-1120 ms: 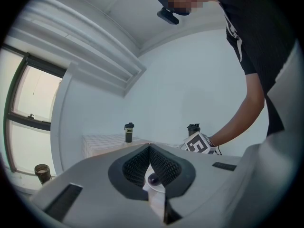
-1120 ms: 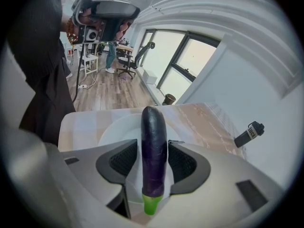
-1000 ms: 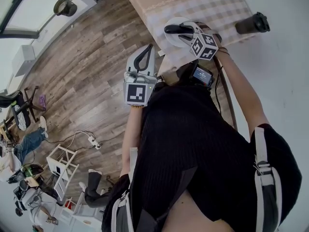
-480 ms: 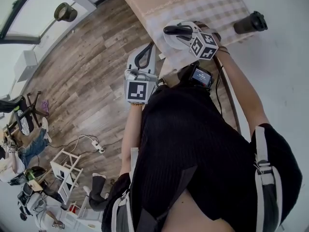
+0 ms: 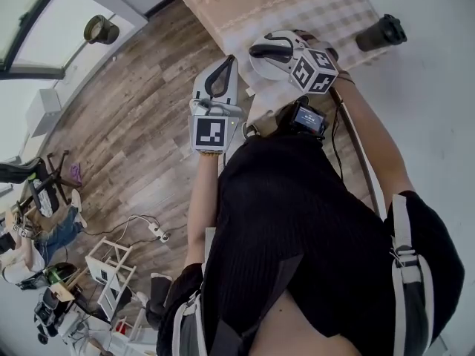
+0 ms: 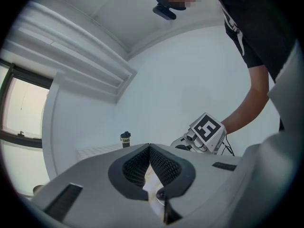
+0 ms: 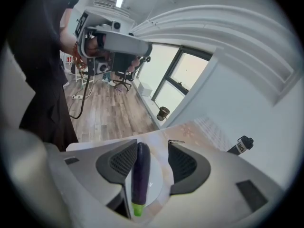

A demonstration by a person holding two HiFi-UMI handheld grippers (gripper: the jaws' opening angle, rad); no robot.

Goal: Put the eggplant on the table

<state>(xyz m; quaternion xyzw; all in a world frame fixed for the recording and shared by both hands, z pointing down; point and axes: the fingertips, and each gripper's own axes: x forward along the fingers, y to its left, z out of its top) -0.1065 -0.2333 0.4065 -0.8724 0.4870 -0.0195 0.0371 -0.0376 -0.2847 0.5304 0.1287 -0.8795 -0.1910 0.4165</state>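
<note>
A dark purple eggplant (image 7: 140,172) with a green stem end lies on a white plate (image 7: 156,190) on the table (image 7: 202,127). My right gripper (image 7: 153,146) is open around it; the eggplant rests against the left pad and the right pad stands apart. In the head view the right gripper (image 5: 272,48) hovers over the plate (image 5: 260,65) at the near edge of the checked tablecloth (image 5: 312,6). My left gripper (image 5: 220,74) is shut and empty, held off the table's edge above the wooden floor. Its pads (image 6: 149,148) meet tip to tip.
A black bottle (image 5: 381,32) stands on the table's far right, also seen as the bottle (image 7: 240,145) beyond the right jaw. Wooden floor (image 5: 133,124) lies left of the table, with chairs, a small rack and cables at the far left. A bin (image 5: 99,28) stands by the window.
The head view has drifted a little; both grippers sit slightly higher in the picture. The right gripper stays over the plate and the left stays shut.
</note>
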